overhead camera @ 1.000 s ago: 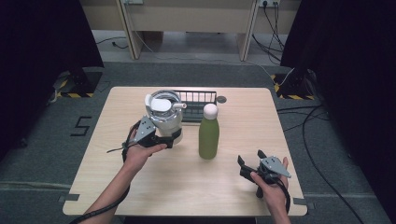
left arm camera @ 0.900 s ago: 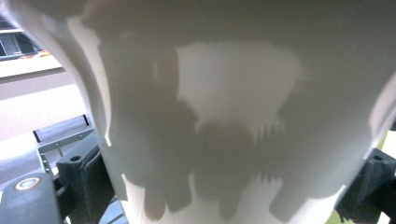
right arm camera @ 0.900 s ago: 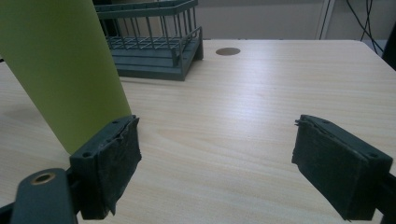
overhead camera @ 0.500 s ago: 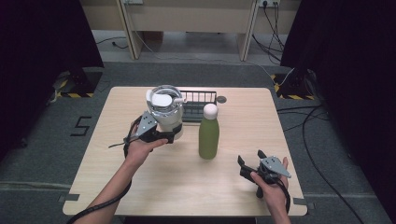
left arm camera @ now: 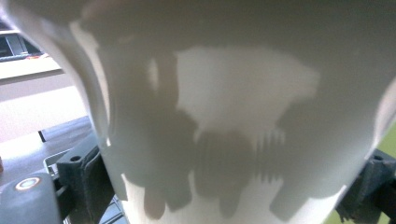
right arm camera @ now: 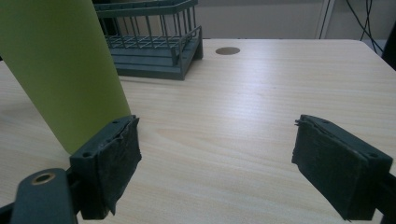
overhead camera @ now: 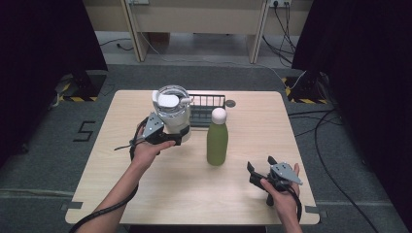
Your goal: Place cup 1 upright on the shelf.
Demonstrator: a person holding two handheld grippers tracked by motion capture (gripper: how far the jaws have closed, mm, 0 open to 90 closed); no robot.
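1. A light wooden table (overhead camera: 145,194) carries a dark wire rack (overhead camera: 206,108) at its far edge, a white jug (overhead camera: 172,112) just in front of the rack's left end, and a green bottle (overhead camera: 217,141) with a white cap near the middle.
2. The jug is the thing being handled. Its clear top holds a white lid piece, and its base sits at or just above the tabletop; I cannot tell which.
3. The left gripper (overhead camera: 171,137) clamps the jug's lower body from the person's side. In the left gripper view the white wall (left arm camera: 243,93) sits squarely between the two black jaws, which press on either side.
4. The right gripper (overhead camera: 260,171) rests low near the table's front right corner, well apart from the bottle. Its jaws stand spread with bare tabletop between them, holding nothing.
5. To do this step well, I judge the grip should stay low and firm, since the jug looks top-heavy and smooth.
6. The jug should stay upright and travel slowly, because the rack is just behind it and the bottle is near its right side.
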